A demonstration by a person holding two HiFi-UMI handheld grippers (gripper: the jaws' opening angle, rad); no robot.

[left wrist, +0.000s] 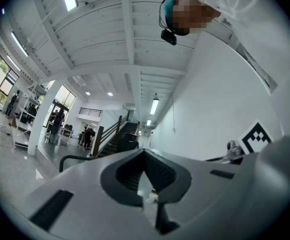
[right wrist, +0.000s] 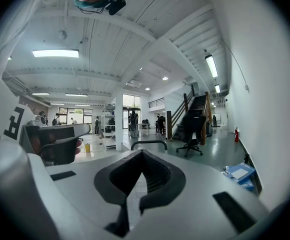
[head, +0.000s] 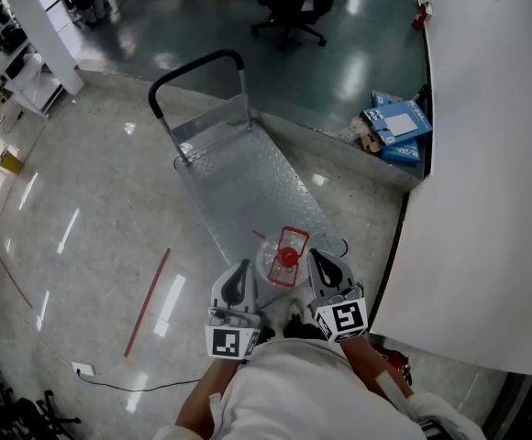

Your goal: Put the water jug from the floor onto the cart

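Left gripper (head: 242, 273) and right gripper (head: 319, 264) hung side by side against the person's body (head: 293, 392), pointing roughly level, each with jaws together and empty. Just beyond, between them, the water jug (head: 284, 257) stood on the cart's (head: 238, 177) near end.

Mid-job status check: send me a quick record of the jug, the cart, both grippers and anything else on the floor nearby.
jug: clear water jug with red cap, at the cart's near end, seemingly on its deck; base hard to see
cart: flat metal cart, handle at the far end
left gripper: left gripper jaws together, holding nothing, just left of the jug
right gripper: right gripper jaws together, holding nothing, just right of the jug
floor nearby: blue boxes by the white wall; red tape line
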